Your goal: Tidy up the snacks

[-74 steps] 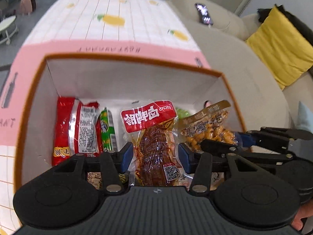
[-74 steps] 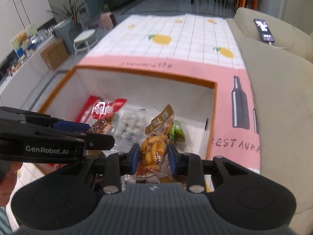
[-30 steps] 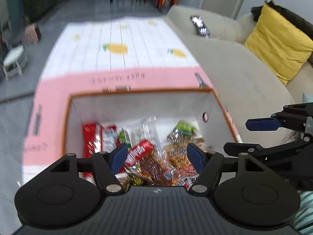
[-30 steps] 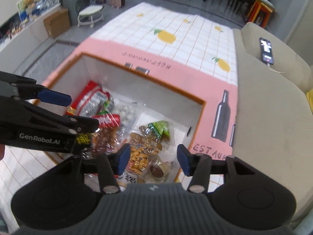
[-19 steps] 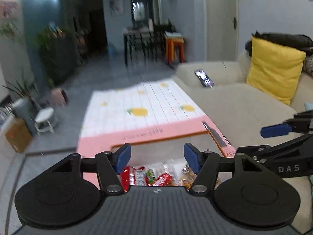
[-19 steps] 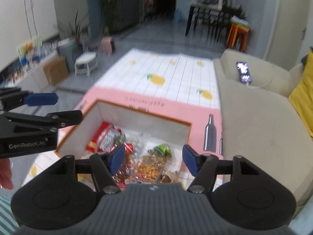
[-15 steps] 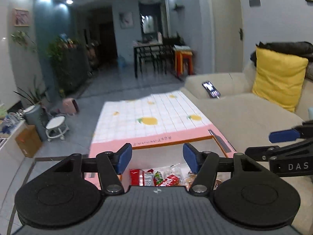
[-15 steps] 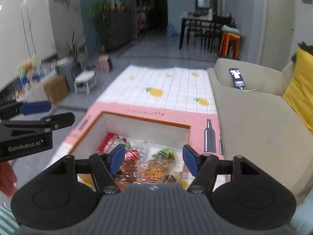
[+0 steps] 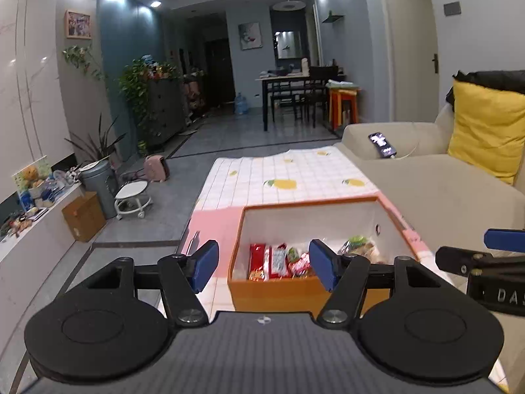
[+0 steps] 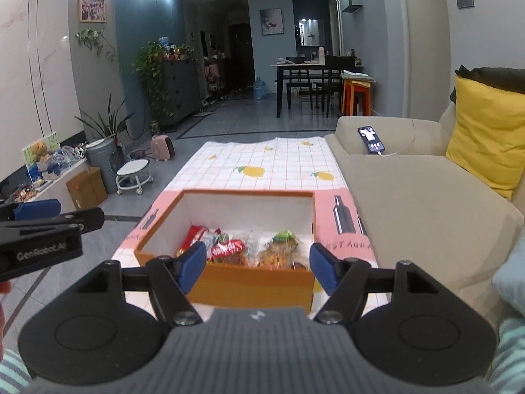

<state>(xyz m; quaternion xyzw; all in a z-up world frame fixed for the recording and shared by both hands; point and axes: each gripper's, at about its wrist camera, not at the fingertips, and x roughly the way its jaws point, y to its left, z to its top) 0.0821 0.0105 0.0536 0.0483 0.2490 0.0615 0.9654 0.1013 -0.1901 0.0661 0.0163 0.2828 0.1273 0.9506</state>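
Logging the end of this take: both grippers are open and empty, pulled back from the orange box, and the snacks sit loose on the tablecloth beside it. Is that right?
Not quite. The snacks lie inside the orange box, not on the tablecloth; the right wrist view shows this. The rest holds: the left gripper and the right gripper are open, empty and back from the box.

Open-topped box (image 10: 252, 283), snack packets (image 10: 229, 249) covering its floor.
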